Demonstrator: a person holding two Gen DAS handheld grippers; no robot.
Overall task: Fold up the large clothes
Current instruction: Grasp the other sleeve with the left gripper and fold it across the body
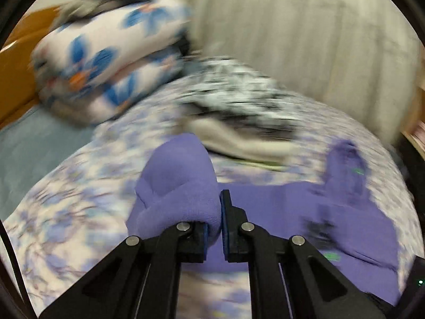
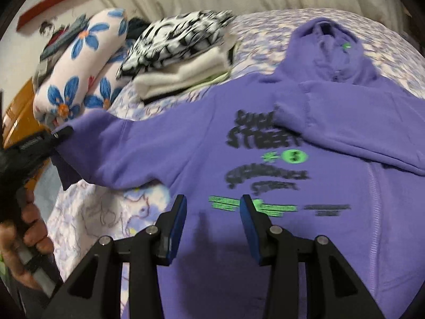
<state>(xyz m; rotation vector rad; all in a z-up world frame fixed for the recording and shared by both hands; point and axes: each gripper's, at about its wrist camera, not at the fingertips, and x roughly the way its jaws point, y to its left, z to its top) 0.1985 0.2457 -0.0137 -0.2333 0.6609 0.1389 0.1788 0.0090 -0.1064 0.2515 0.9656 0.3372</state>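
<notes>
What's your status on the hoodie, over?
Left tongs shut on sleeve cuff. Right tongs open, empty, over purple hoodie. Other sleeve already folded in. Folded stack alongside, clear.

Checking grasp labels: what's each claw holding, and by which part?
Left claw is shut on the purple hoodie, pinching the cuff end of its outstretched sleeve. Right claw hangs open above the hoodie's printed body, holding nothing.

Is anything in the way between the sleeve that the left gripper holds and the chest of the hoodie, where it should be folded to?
Nothing visible is in the way. The left gripper is shut on the sleeve, and the purple hoodie's chest is bare. The other sleeve already lies across its upper part. The folded pile sits beyond, on the bed.
</notes>
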